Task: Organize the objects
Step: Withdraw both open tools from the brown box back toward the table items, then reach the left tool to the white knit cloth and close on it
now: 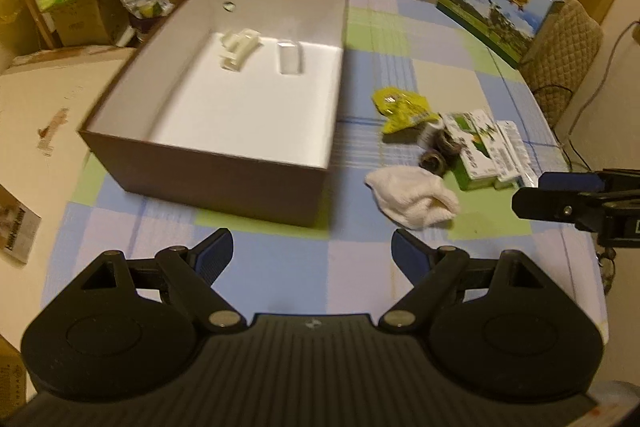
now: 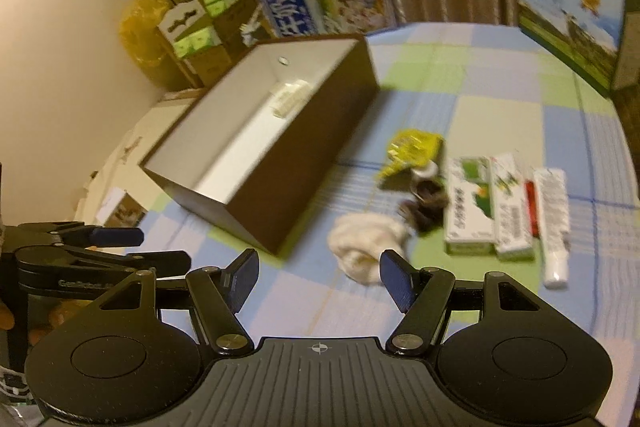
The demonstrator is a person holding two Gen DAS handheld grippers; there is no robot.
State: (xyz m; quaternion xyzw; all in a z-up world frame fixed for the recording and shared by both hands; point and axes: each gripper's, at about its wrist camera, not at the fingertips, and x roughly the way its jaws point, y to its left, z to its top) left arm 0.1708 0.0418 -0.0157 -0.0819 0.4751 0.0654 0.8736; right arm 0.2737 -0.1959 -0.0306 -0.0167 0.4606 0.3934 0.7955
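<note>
While the brown box (image 1: 224, 163) sits open on the checked table (image 1: 280, 267) with only a cream hair clip (image 1: 239, 47) and a small clear case (image 1: 289, 57) lying at its far end, most of what must go in is outside it, in a loose cluster to its right: a white cloth (image 2: 366, 247) nearest, then two dark round items (image 2: 426, 207), a yellow packet (image 2: 414, 149), two green-and-white cartons (image 2: 486, 207) side by side, and a white tube (image 2: 554, 223) just beyond them. The right tool (image 2: 316, 277) hovers low over the table with its jaws wide and nothing between them, its right finger just beside the cloth; the left tool (image 1: 312, 255) hangs in front of the box, likewise spread wide and empty. The step in hand looks like the reach for the next item, most likely the cloth, with the sorting only begun. The next move calls for shifting the right tool a little rightward so the cloth lies between the fingers, then closing on its bulk; being soft and bunched, it may trail or slip if only an edge is caught. The blue cartons (image 2: 576, 15) at the table's far side stay well apart.
</note>
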